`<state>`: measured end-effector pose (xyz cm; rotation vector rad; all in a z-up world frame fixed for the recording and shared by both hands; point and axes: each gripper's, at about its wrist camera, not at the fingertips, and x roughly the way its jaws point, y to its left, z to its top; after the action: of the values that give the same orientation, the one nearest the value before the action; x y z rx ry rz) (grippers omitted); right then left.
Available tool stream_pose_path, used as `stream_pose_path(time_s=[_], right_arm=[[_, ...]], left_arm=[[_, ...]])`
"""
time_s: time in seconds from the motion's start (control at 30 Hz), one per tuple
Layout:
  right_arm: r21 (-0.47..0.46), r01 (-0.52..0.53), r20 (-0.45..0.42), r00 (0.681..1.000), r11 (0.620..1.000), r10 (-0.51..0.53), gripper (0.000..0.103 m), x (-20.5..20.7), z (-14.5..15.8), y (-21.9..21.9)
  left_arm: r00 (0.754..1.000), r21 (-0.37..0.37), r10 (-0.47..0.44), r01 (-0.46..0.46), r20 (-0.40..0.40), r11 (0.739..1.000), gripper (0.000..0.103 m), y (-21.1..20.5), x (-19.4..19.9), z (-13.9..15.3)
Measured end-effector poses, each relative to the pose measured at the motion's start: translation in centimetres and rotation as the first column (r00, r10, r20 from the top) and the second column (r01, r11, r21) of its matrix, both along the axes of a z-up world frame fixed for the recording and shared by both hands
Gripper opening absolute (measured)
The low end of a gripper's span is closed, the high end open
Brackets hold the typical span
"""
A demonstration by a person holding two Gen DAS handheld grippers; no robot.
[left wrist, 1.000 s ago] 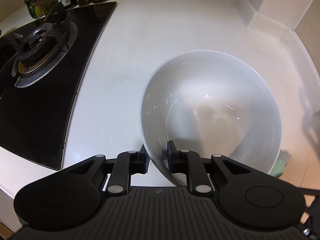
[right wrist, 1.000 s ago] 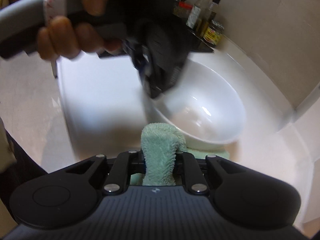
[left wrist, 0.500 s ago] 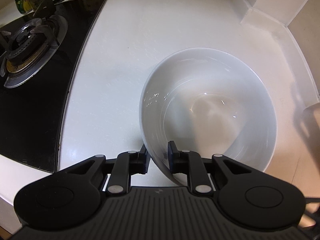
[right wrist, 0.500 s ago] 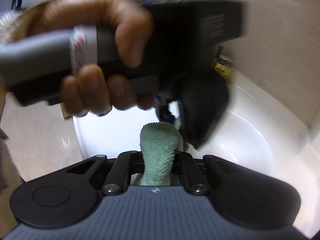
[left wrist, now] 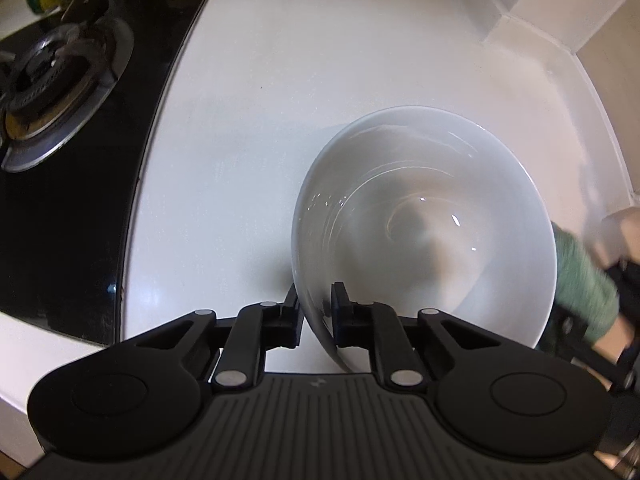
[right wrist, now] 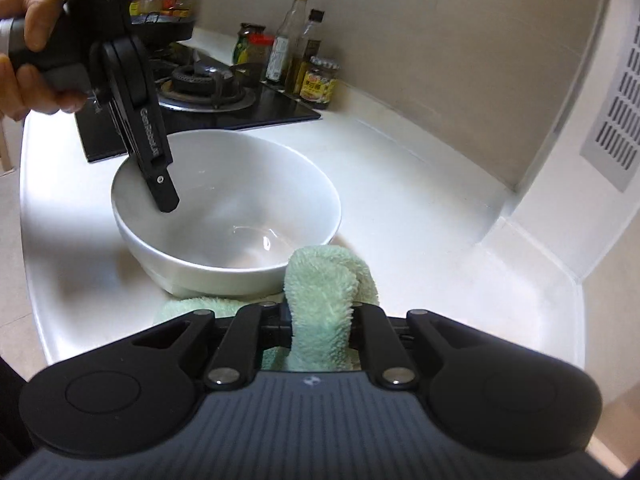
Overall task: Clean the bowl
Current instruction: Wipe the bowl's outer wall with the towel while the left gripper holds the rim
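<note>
Left wrist view: left gripper [left wrist: 316,310] is closing on the bowl [left wrist: 424,216] rim at 6 o'clock; right gripper [right wrist: 320,316] is clamping the green cloth [right wrist: 324,292]

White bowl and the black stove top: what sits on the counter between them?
Nothing: in the left wrist view the counter between bowl and stove top is bare. The right wrist view agrees.

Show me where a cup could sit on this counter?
Bare counter lies between the stove and the bowl, and behind the bowl toward the wall. It is crowded by the bottles behind the stove, and at the bowl's near side, where the cloth sits.
</note>
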<state>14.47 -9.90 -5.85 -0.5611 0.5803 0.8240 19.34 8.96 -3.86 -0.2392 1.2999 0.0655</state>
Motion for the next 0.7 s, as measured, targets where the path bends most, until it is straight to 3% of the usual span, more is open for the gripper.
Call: stream_pose_path(time_s=[0.23, 0.43, 0.63, 0.7], right_arm=[[0.022, 0.066, -0.064, 0.996, 0.998, -0.064, 0.009, -5.2, 0.9, 2.2], [0.052, 0.059, -0.088, 0.995, 0.997, -0.054, 0.009, -7.1, 1.3, 3.4], [0.046, 0.114, -0.075, 0.991, 0.992, -0.11, 0.009, -5.8, 1.7, 1.8], [0.035, 0.12, -0.066, 0.991, 0.992, -0.118, 0.009, -5.6, 1.8, 1.5]], left_arm=[[0.998, -0.024, 0.064, -0.064, -0.025, 0.998, 0.012, -0.2, -0.7, 0.0], [0.992, -0.09, 0.077, -0.086, -0.1, 0.992, 0.013, 1.0, -0.2, 0.1], [0.997, -0.048, 0.065, -0.067, -0.042, 0.997, 0.011, 1.8, 0.1, 2.6], [0.997, -0.043, 0.068, -0.069, -0.028, 0.997, 0.005, 1.9, 0.0, 2.8]])
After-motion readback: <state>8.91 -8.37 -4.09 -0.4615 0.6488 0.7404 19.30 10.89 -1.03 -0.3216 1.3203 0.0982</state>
